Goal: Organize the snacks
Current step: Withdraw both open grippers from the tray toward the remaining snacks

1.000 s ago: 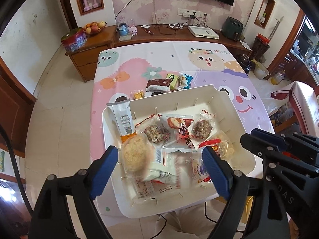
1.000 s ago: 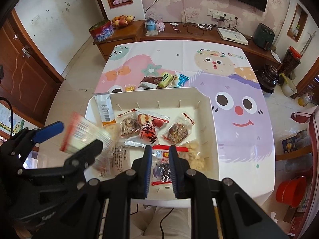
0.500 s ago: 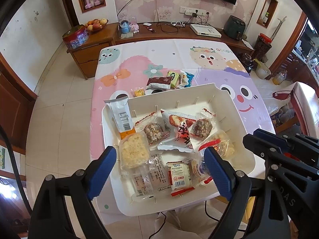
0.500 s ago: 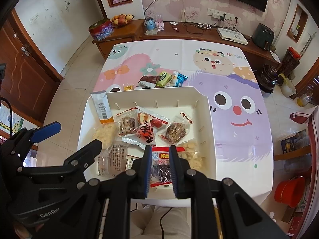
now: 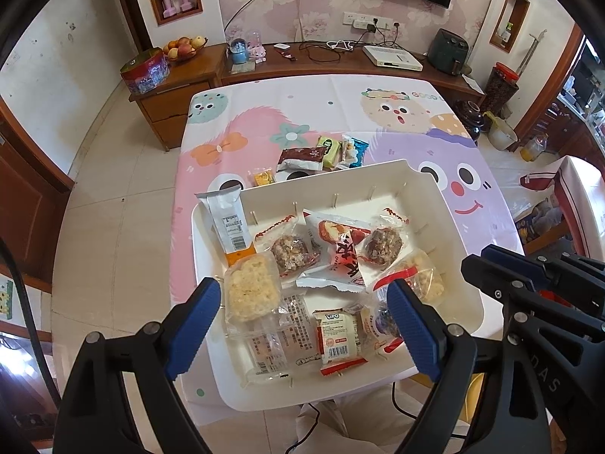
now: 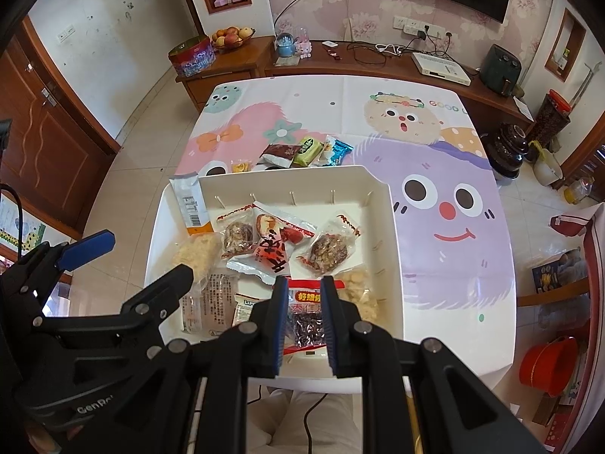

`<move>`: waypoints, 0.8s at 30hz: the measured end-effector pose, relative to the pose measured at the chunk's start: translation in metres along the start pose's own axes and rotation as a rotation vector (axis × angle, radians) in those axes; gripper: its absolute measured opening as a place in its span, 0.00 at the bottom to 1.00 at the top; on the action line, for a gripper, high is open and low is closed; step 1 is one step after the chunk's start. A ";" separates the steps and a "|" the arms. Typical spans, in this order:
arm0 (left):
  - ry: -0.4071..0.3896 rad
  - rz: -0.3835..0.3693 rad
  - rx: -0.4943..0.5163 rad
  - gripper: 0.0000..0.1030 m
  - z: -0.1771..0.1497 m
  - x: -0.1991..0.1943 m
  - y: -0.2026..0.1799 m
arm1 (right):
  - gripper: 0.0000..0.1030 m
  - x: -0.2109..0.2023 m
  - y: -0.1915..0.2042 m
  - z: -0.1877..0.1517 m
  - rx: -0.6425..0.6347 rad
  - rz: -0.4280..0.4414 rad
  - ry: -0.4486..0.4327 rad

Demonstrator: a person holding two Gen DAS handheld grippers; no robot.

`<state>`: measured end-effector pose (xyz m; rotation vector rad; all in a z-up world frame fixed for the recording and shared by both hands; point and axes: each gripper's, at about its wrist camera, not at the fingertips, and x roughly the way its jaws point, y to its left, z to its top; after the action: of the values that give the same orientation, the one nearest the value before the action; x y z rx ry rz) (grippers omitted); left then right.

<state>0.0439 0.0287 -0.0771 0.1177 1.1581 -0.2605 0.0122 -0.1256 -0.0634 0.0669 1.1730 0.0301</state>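
Left hand-held gripper (image 5: pixel 304 314) released above white tray (image 5: pixel 446 204) on counter (image 5: pixel 340 113); right hand-held gripper (image 6: pixel 304 317) clenched, empty. Snack packets (image 5: pixel 340 249) inside tray; four more beyond far rim.

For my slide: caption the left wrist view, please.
Open left gripper hovers over a white tray of wrapped snacks.

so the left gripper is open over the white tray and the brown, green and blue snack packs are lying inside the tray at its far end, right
Not quite. The brown, green and blue snack packs lie on the tablecloth just beyond the far wall of the white tray, not inside it; the left wrist view shows this. The left gripper is indeed open over the tray.
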 end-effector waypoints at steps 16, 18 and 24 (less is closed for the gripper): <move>0.024 0.040 -0.025 0.86 0.026 0.023 0.000 | 0.17 0.029 -0.017 0.023 -0.035 0.033 0.069; 0.017 0.044 -0.013 0.86 0.034 0.025 0.001 | 0.17 0.032 -0.021 0.027 -0.034 0.034 0.073; -0.002 0.084 0.145 0.86 0.073 0.035 -0.003 | 0.17 0.041 -0.041 0.059 -0.018 0.046 0.059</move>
<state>0.1209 0.0043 -0.0796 0.2930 1.1291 -0.2699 0.0826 -0.1666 -0.0814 0.0773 1.2301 0.0837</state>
